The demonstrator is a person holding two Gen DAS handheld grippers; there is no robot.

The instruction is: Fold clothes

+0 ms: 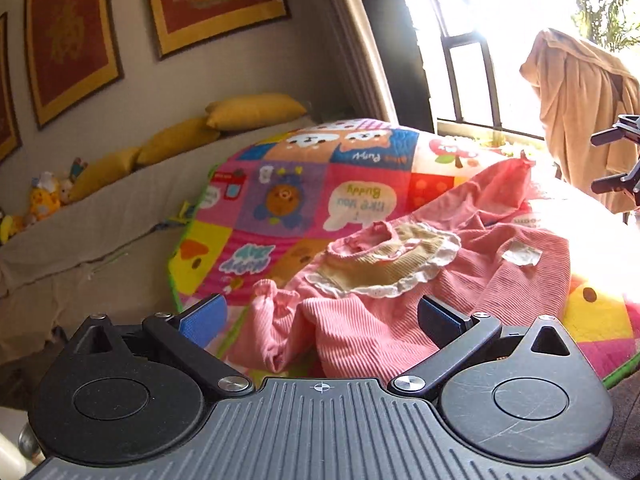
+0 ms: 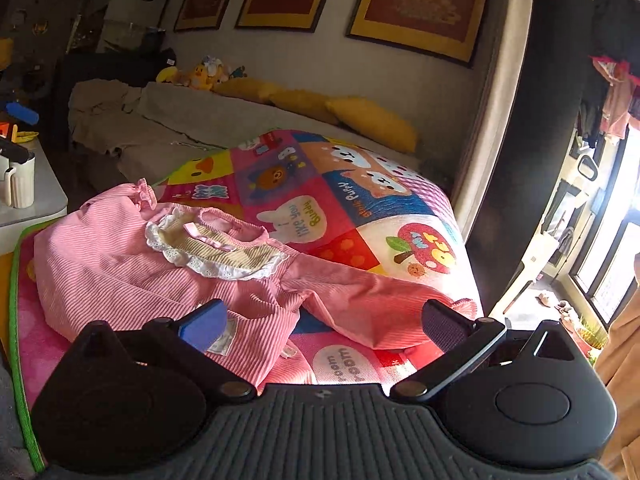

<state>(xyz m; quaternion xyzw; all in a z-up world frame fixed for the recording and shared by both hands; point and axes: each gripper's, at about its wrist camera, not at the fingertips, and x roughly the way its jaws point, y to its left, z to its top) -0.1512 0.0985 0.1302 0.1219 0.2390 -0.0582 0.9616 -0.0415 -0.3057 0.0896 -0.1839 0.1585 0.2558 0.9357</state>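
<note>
Quilted patchwork mat (image 2: 360,208) under ribbed pink garment (image 2: 132,268); both grippers' fingers spread, empty.

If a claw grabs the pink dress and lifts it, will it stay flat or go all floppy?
Probably floppy: the pink dress already lies rumpled and creased on the quilt. It looks like thin ribbed cloth, so likely light. A sleeve would probably dangle when lifted.

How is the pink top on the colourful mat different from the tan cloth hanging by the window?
The pink top is ribbed, with a beige lace-edged collar; the tan cloth looks plain. The pink top lies crumpled on the patchwork mat; the tan cloth hangs draped over something hidden. The top sits right before the open left gripper; the cloth is farther off. Both are unfolded.
</note>
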